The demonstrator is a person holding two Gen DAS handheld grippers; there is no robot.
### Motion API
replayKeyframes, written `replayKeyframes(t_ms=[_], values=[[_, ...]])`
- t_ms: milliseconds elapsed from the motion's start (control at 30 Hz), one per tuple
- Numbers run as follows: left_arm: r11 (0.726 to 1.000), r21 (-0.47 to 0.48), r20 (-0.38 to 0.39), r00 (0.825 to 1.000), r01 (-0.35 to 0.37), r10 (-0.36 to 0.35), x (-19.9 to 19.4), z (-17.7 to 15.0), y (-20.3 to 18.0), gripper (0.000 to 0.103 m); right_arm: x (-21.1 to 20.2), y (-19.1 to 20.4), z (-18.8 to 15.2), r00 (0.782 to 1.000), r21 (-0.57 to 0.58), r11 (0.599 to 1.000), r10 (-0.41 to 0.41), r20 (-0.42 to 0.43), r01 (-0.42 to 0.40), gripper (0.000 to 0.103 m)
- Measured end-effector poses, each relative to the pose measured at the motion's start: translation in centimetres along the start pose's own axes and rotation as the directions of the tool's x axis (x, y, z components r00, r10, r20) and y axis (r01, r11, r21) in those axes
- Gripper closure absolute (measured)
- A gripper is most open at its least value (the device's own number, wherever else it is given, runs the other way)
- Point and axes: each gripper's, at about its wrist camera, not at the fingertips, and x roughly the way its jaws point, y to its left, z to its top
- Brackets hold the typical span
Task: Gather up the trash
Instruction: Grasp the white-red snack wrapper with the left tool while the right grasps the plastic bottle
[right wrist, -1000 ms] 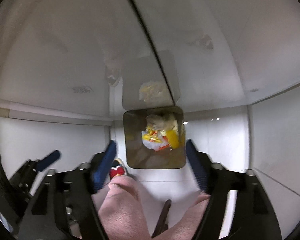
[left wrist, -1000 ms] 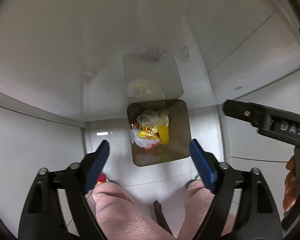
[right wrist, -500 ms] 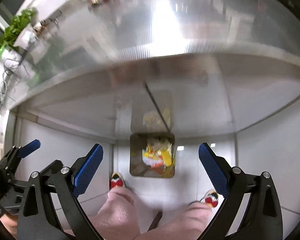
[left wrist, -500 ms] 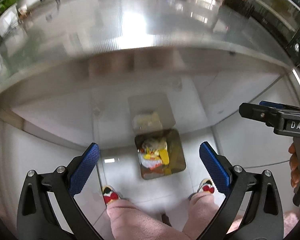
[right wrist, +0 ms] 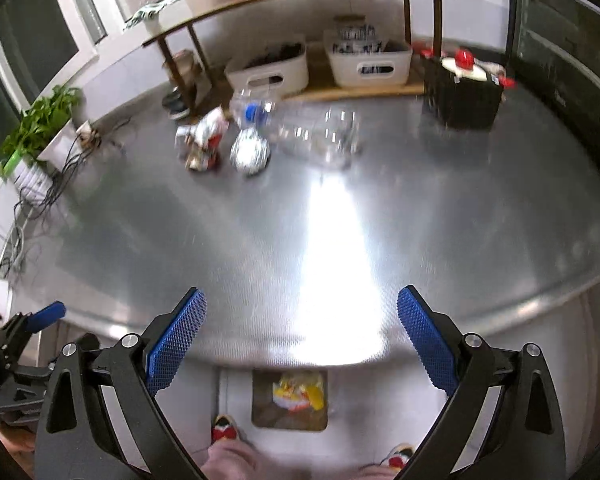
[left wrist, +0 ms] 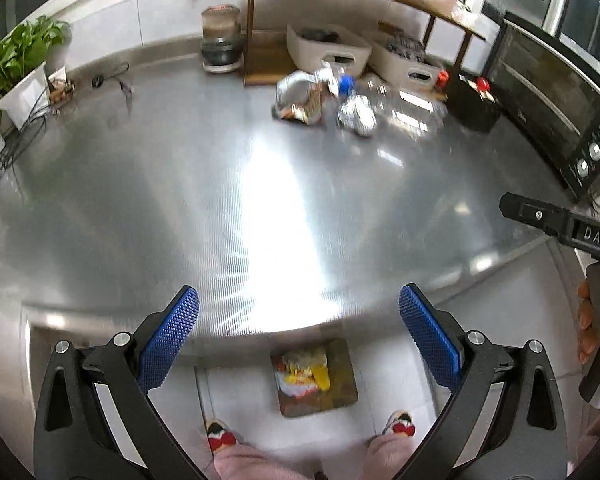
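Both the left hand-held gripper and right hand-held gripper gape empty above the table, between pickups, so next comes reaching the far foil ball.

The left gripper, a black two-finger frame with blue textured pads, is held pointing steeply downward, its jaws spread wide with nothing between them. The right gripper, of the same black build with blue textured pads, is held at a like downward tilt, jaws likewise wide and empty. Relative to the left gripper, the right gripper is seen just to its right, side on, its handle gripped by the person's right hand, of which only the fingers show. Below the left gripper, the person's legs in pink fleece trousers and two patterned shoes are seen.
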Motion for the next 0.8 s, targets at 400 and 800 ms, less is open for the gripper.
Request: replayKeyframes(t_ms=[400, 800], values=[[1.0, -0.001, 0.059, 0.998, -0.006, 0.006, 3.3, 10.4, 0.0, 0.009, 3.8, -0.7, 9.0, 0.997, -0.052, 0.998, -0.035, 0.072, 0.039, 0.006], [1.0, 0.008, 0.062, 0.998, -0.017, 0.016, 8.6, 17.6, -0.6, 0.009, 8.3, -1.9, 14.6, 0.997, -0.11, 0.993, -0.025, 0.068, 0.032, 0.006]])
